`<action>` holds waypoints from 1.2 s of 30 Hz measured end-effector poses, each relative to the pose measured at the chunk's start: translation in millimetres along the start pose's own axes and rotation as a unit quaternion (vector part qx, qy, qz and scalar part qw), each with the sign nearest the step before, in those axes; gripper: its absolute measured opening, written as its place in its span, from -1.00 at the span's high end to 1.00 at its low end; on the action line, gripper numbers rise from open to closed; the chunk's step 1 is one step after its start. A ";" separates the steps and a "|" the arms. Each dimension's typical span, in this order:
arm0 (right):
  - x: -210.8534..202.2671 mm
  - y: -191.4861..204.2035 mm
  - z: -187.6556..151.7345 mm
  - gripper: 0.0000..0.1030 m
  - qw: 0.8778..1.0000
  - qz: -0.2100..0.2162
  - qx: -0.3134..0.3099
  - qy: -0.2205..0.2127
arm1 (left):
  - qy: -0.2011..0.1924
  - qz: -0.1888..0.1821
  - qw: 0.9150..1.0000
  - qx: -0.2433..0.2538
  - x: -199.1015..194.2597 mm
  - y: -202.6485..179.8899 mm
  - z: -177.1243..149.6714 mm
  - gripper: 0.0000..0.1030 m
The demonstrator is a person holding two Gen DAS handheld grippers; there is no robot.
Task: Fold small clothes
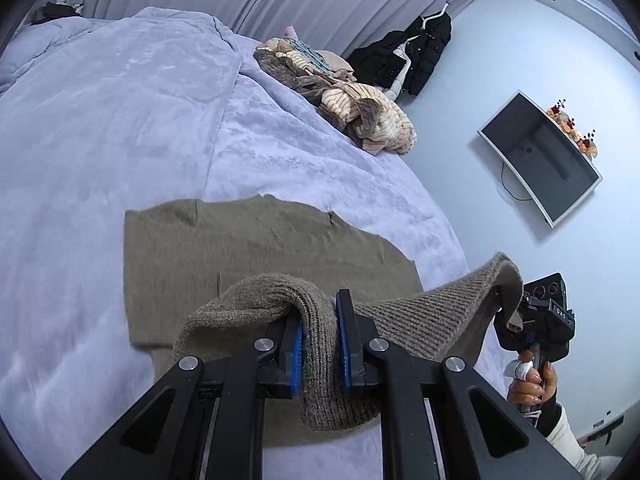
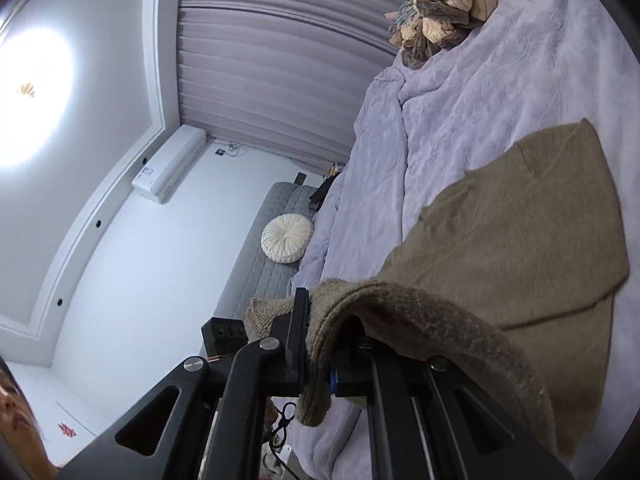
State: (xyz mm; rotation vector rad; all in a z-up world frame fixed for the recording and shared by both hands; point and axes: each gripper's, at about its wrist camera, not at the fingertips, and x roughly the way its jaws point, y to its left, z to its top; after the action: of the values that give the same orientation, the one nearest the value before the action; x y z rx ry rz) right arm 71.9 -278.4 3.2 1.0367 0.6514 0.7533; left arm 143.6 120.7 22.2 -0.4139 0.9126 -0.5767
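Your lavender bedspread (image 1: 100,128) carries the brown sweater (image 1: 248,248) flat in the near middle, with a pile of striped clothes (image 1: 352,108) at the far right. Your left gripper (image 1: 319,344) pinches its ribbed hem, and your right gripper (image 2: 318,364) clamps that lifted hem further right.

One brown sweater (image 1: 248,248) lies on one bed (image 1: 100,140). Two tongs are in view, the left tongs (image 1: 320,344) and the right tongs (image 2: 318,364), each with two fingers. One heap of clothes (image 1: 344,92) sits at the far edge. One black coat (image 1: 416,52) hangs on the wall, with one screen (image 1: 540,156) and one air conditioner (image 2: 170,164). One round cushion (image 2: 286,238) lies by the headboard.
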 end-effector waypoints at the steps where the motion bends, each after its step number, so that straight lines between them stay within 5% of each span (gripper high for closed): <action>1: 9.7 -8.8 13.5 0.84 1.000 -0.007 0.008 -0.002 | 0.000 0.006 1.000 -0.005 11.1 4.5 8.4 0.69; 7: 61.2 -90.1 73.9 0.84 0.994 -0.082 0.074 -0.001 | 0.025 0.058 0.998 -0.020 89.5 48.3 37.5 0.69; 14: 90.0 -168.1 80.6 0.76 0.978 -0.143 0.152 0.002 | 0.040 0.107 0.993 -0.033 132.0 74.8 30.5 0.60; 19: 84.3 -173.9 83.0 0.73 0.979 -0.117 0.167 -0.008 | 0.023 0.107 0.994 0.012 118.5 56.6 32.1 0.56; 21: 79.8 -175.9 87.5 0.40 0.979 -0.098 0.178 -0.019 | 0.018 0.101 0.995 0.016 114.3 53.2 34.0 -0.10; 22: 77.9 -177.3 90.8 0.25 0.978 -0.090 0.185 -0.031 | 0.003 0.109 0.994 0.019 110.2 51.5 34.7 -0.60; 23: 74.8 -176.5 92.8 0.01 0.978 -0.081 0.189 -0.043 | -0.022 0.121 0.992 0.025 104.7 48.4 35.2 -0.68; 27: 63.5 -169.3 103.3 -0.04 0.976 -0.071 0.189 -0.081 | -0.022 0.143 0.989 0.028 97.7 51.7 38.2 -0.68; 30: 53.8 -157.9 100.6 -0.07 0.977 -0.105 0.168 -0.078 | 0.000 0.167 0.986 0.024 95.2 62.5 30.8 -0.68; 36: 17.4 -131.5 68.6 -0.07 0.978 -0.170 0.113 -0.048 | 0.036 0.153 0.988 0.003 67.1 78.9 -5.0 -0.68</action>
State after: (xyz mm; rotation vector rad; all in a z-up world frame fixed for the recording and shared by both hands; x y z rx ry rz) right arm 166.4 -340.2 -94.5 1.1234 0.8179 0.3331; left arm 194.4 139.4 -66.3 -0.2419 1.0210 -0.3132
